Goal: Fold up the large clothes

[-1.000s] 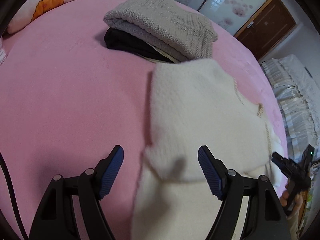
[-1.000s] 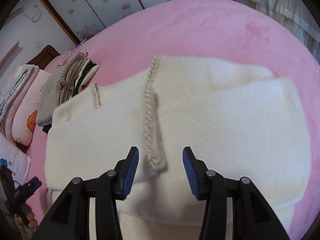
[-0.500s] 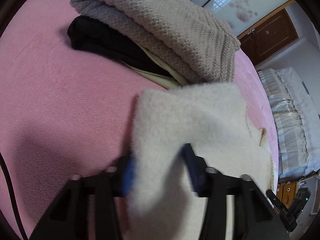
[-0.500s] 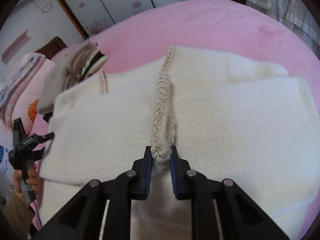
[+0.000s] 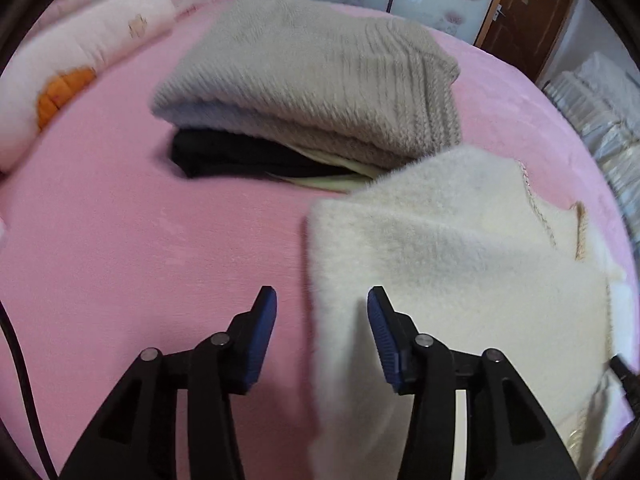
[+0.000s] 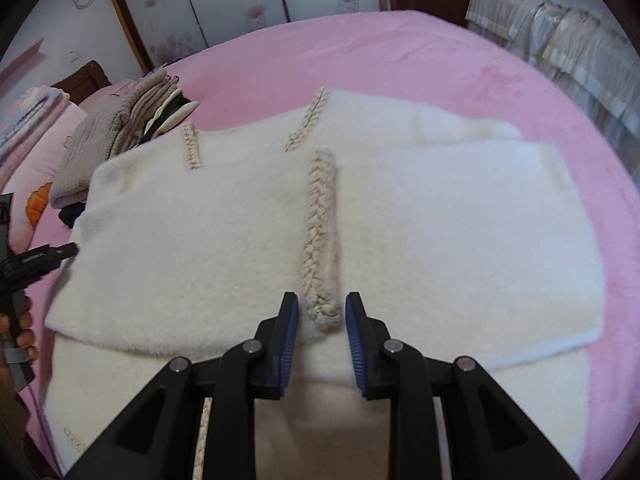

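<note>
Left gripper [image 5: 322,312]: jaws opening, empty; cream sweater [image 5: 460,248] edge lies between them.
Right gripper [image 6: 322,316]: jaws opening around braided trim [image 6: 320,236].
Stack [image 5: 312,92], upper centre: lower garments mostly hidden.

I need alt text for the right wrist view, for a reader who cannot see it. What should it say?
A fluffy cream-white garment with braided trim lies folded on a pink plush bed cover. The right gripper is opening, its blue-padded fingers either side of the trim's end without pressing it. At far left are a stack of folded knitwear and the left gripper.
</note>
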The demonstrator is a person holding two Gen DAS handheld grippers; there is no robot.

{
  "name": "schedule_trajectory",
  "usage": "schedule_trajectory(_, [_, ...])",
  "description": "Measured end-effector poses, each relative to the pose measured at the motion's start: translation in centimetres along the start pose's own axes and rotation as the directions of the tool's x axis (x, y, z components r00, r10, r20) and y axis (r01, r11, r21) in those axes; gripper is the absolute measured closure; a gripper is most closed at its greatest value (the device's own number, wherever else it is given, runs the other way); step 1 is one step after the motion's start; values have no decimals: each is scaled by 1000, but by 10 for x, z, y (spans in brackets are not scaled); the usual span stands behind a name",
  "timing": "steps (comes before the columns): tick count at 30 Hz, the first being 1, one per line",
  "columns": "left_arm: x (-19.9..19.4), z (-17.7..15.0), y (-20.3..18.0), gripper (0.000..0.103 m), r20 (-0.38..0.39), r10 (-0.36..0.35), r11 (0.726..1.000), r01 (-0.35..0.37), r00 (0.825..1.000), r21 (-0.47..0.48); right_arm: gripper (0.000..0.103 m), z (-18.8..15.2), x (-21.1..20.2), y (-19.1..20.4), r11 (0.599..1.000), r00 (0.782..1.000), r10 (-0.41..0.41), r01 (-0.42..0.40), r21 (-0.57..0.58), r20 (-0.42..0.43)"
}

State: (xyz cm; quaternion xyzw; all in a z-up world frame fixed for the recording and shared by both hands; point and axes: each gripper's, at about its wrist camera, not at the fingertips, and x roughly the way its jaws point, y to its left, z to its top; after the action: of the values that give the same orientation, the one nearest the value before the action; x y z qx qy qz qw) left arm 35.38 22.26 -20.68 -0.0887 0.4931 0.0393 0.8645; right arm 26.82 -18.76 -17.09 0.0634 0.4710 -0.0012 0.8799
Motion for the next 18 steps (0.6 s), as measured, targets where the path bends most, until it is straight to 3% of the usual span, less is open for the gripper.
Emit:
schedule_trajectory(2, [-27,-11,-9,57,48,-25,999,24,999,35,76,-2,-14,7,1000,999,-14,15,-17,39])
schedule_trajectory(5, [-48,-36,-33,59,58,-108,993,104,992,57,76,-6,-26,24,997,995,67,-64,-34,76])
schedule_trajectory(6, [-53,-44,-31,71,50,-140,989,137,989,56,76,-6,-25,35,995,993,96,-93,-42,67])
schedule_trajectory(8, [-50,-59,-48,86,27,-198,979,197,980,46,76,-5,-18,56,988,989,141,-139,-66,40])
schedule_trajectory(11, [-37,-72,-59,86,15,-193,981,193,981,14,76,-9,-5,90,976,983,182,-178,-127,25])
schedule_trajectory(14, [-20,-81,-58,87,8,-151,988,152,988,-17,77,-14,14,108,972,988,153,-153,-180,-13])
schedule_trajectory(16, [-15,-84,-52,90,12,-154,988,154,988,-26,82,-15,22,94,977,992,125,-124,-176,-8])
schedule_trajectory(18, [-14,-87,-43,96,10,-159,987,159,987,-31,83,-13,21,71,986,999,45,-41,-162,21])
